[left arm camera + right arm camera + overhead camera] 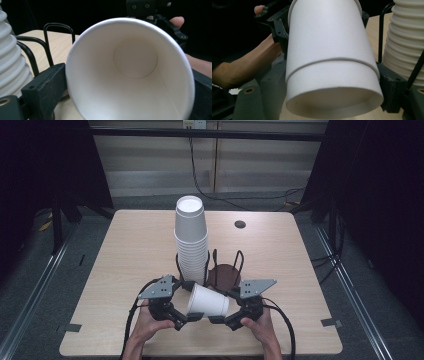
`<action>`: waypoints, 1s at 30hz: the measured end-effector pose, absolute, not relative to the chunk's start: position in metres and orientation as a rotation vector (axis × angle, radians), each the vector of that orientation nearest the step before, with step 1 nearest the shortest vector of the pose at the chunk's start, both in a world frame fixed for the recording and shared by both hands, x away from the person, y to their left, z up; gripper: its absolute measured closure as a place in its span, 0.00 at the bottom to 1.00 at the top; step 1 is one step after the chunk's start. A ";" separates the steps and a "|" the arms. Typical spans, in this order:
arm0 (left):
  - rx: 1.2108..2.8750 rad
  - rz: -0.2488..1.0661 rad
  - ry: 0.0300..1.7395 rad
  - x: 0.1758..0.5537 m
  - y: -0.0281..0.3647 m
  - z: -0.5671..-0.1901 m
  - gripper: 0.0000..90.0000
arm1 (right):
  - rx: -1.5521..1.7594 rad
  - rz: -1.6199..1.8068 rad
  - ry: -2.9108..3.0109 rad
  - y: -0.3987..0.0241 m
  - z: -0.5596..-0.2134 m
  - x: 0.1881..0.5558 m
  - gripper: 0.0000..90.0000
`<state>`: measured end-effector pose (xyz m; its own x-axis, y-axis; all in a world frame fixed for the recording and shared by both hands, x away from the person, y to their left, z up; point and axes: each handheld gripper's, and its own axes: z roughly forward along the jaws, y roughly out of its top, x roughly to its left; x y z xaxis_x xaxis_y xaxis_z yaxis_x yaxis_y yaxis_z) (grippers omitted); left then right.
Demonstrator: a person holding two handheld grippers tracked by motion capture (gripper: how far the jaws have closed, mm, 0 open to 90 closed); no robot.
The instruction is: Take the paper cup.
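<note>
A white paper cup (207, 302) lies on its side in the air between my two grippers, near the table's front edge. My right gripper (222, 318) is shut on its base end, a jaw pressed to each side of the cup (329, 62). A thin rim line rings the wall halfway along; I cannot tell whether two cups are nested. My left gripper (186, 316) stands at the mouth end, jaws spread wide with the cup's rim (130, 22) between them. That view looks straight into the cup.
A tall stack of white cups (190, 237) stands in a black wire holder (239, 260) just behind the grippers, beside an empty brown slot (223, 272). The wooden table (130, 250) has a small dark hole (240, 224) at the back. Black curtains flank the table.
</note>
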<state>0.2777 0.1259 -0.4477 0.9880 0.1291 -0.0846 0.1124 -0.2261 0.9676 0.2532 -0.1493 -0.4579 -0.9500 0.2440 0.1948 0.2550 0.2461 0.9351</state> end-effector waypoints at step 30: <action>1.839 -0.034 0.149 0.272 0.124 -0.446 0.11 | -0.440 -1.811 -2.467 -0.146 -0.463 0.254 0.23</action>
